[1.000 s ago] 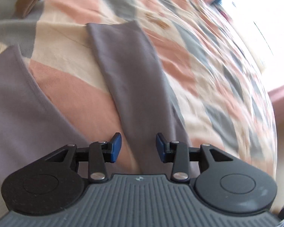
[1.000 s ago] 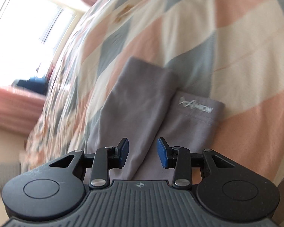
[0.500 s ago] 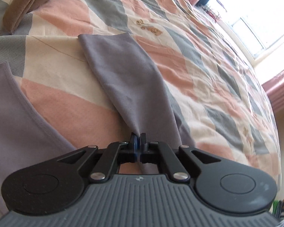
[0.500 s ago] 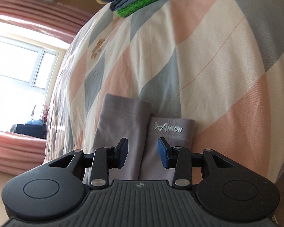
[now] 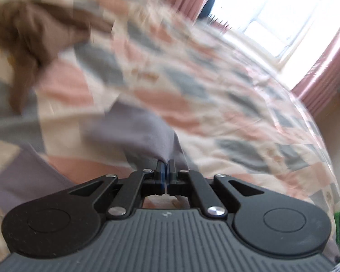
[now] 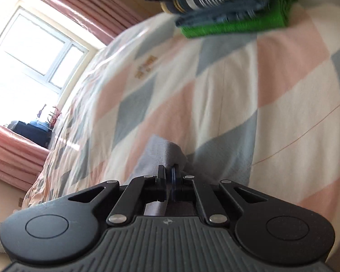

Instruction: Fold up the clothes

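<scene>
Both grippers pinch the grey garment on the checked bed.

The left gripper (image 5: 166, 170) has its jaws closed on a fold of the grey garment (image 5: 138, 129), which trails away to the far left across the bedspread (image 5: 226, 104); this view is blurred. The right gripper (image 6: 168, 174) has its jaws nearly together, clamping a bunched edge of the same grey cloth (image 6: 163, 151). A brown garment (image 5: 34, 34) lies at the far left, and a stack of folded clothes (image 6: 226, 6) sits at the far right of the bed.
</scene>
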`<state>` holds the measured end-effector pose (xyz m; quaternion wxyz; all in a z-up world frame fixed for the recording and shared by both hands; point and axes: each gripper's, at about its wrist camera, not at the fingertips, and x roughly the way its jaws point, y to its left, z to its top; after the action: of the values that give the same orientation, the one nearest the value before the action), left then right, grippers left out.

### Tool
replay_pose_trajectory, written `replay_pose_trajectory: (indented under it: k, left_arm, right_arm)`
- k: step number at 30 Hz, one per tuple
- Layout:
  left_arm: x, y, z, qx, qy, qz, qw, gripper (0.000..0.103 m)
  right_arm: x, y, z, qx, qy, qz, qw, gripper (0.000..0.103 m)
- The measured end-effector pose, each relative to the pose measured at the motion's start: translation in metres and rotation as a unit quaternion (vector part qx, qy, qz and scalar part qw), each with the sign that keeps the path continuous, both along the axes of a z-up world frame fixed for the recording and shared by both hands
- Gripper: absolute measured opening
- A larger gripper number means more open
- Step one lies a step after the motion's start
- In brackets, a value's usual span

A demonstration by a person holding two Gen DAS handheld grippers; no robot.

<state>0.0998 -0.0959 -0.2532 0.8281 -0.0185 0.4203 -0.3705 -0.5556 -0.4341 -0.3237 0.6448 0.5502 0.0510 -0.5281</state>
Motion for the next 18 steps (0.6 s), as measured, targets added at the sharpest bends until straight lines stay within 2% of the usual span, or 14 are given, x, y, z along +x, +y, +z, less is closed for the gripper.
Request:
replay_pose_trajectory:
  k: [1, 3, 6, 8, 10, 11, 13, 18]
  left_arm:
    - [-0.006, 0.013, 0.008, 0.003, -0.016, 0.000, 0.9999, 0.000]
    - [-0.016, 0.035, 0.006, 0.026, -0.034, 0.005, 0.9991, 0.000]
    - [-0.019, 0.052, -0.029, 0.089, -0.024, 0.011, 0.9957, 0.000]
    - [-0.019, 0.053, -0.046, 0.113, -0.025, 0.008, 0.9933, 0.000]
    - [-0.020, 0.054, -0.063, 0.136, -0.027, 0.006, 0.9903, 0.000]
    - [-0.020, 0.054, -0.067, 0.142, -0.030, 0.004, 0.9894, 0.000]
    - [-0.022, 0.053, -0.053, 0.132, -0.044, -0.001, 0.9902, 0.000]
    - [-0.022, 0.052, -0.031, 0.117, -0.067, -0.006, 0.9909, 0.000]
  right_arm:
    - [-0.002, 0.007, 0.007, -0.002, 0.001, 0.002, 1.000, 0.004]
    - [-0.006, 0.018, 0.013, 0.004, 0.014, 0.005, 1.000, 0.004]
    - [-0.008, 0.027, -0.010, 0.057, 0.058, 0.009, 0.997, 0.004]
    - [-0.012, 0.036, -0.031, 0.102, 0.061, 0.007, 0.993, 0.004]
    - [-0.012, 0.044, -0.029, 0.090, 0.061, 0.011, 0.994, 0.004]
    - [-0.011, 0.046, -0.023, 0.078, 0.064, 0.017, 0.995, 0.004]
    - [-0.011, 0.050, -0.014, 0.061, 0.059, 0.024, 0.996, 0.004]
    - [-0.022, 0.059, -0.010, 0.063, -0.006, -0.005, 0.998, 0.004]
